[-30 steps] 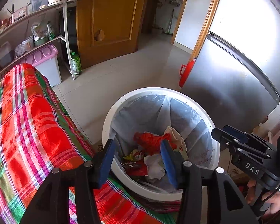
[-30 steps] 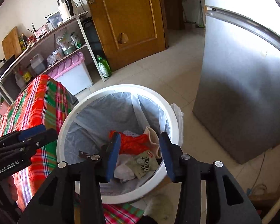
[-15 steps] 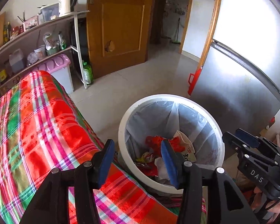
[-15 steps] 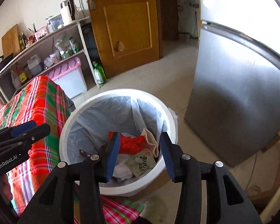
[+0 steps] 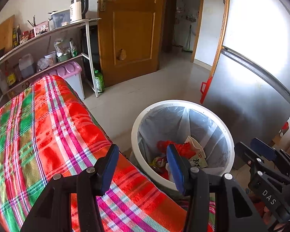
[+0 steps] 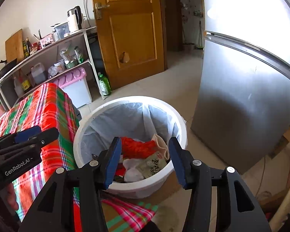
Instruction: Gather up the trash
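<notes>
A white round trash bin (image 5: 134, 129) with a clear liner stands on the floor beside the table; it also shows in the right wrist view (image 6: 81, 127). Inside lie a red wrapper (image 6: 139, 147), a green snack packet (image 6: 152, 167) and white crumpled paper (image 6: 132, 171). My left gripper (image 5: 143, 166) is open and empty, above the table edge next to the bin. My right gripper (image 6: 143, 160) is open and empty, above the bin's near rim. Each gripper shows in the other's view, the right one (image 5: 264, 164) and the left one (image 6: 23, 141).
A table with a red and green plaid cloth (image 5: 38, 135) lies left of the bin. A silver fridge (image 5: 251, 89) stands on the right. A shelf rack (image 5: 48, 44), a pink-lidded box (image 5: 71, 73), a green bottle (image 5: 99, 81) and a wooden door (image 5: 129, 29) are behind.
Both grippers have pulled up and back from the bin, which now sits lower and farther in both views. Both stay open and empty.
</notes>
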A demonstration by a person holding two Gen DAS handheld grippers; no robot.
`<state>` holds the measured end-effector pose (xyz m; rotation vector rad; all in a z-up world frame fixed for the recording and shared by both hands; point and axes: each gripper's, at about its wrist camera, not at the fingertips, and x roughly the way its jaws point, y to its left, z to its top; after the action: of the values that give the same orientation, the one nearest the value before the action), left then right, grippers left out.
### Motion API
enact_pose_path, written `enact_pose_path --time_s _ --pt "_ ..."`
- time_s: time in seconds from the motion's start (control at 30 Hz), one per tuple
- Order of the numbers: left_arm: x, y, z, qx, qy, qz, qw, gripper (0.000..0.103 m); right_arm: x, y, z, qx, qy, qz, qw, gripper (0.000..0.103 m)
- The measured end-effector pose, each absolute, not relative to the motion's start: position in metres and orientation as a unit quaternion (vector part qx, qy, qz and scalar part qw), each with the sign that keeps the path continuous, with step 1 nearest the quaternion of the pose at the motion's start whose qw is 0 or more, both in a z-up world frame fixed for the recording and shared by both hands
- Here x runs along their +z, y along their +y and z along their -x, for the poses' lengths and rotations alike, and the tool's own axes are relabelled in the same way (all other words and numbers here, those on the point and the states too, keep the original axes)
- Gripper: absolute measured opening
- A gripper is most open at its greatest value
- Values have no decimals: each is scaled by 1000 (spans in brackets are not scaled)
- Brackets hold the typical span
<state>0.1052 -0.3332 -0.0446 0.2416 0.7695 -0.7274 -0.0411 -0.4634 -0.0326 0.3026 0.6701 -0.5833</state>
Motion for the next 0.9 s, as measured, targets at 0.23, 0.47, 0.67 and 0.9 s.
enact_pose_path --time_s 0.23,0.47,0.67,0.9 --pt "-42 -330 -103 -345 363 -109 859 51 -34 -462 41 -286 325 -148 889 52" --pt "-43 -331 -100 -346 363 -116 857 51 -37 -460 41 -289 327 -151 887 52" --pt "-43 -330 -99 -345 364 -116 857 51 -37 -460 42 -292 327 -151 886 52" --pt "-42 -329 -99 -341 367 -115 858 51 -36 -461 43 -293 327 -156 885 52"
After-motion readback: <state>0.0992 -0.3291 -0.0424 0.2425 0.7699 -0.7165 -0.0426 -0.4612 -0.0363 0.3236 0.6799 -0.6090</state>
